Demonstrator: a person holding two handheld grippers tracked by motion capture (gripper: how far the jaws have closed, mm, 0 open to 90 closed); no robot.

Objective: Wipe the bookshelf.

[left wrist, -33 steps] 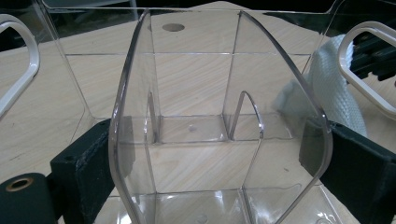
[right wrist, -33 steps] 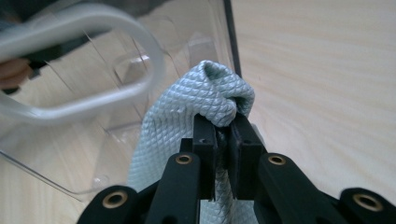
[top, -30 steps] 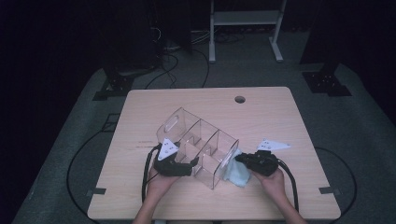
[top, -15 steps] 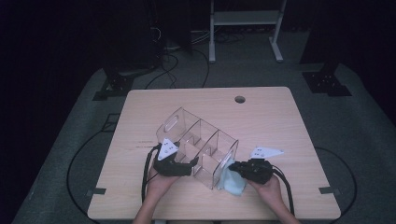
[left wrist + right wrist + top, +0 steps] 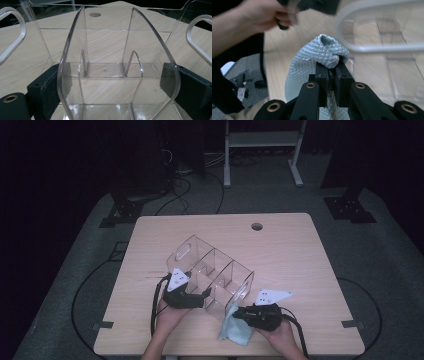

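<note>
A clear acrylic organizer (image 5: 215,270) with several compartments lies tilted on the wooden table (image 5: 290,255). My left gripper (image 5: 206,295) is shut on its near end. In the left gripper view the two black jaws press on either side of the organizer (image 5: 112,50). My right gripper (image 5: 239,314) sits by the organizer's near right corner, shut on a light blue quilted cloth (image 5: 234,330). That cloth hangs down toward the table's front edge. In the right gripper view the cloth (image 5: 319,52) bunches over the closed jaws of the right gripper (image 5: 331,67).
A round cable hole (image 5: 257,226) is in the table's far side. Black cables loop on the grey floor mat (image 5: 90,285). A white metal frame (image 5: 260,140) stands behind the table. The person's left hand (image 5: 249,20) is close ahead in the right gripper view.
My right gripper has moved with the cloth from the organizer's right end toward the table's front edge and a little left. The left gripper and the organizer have stayed put.
</note>
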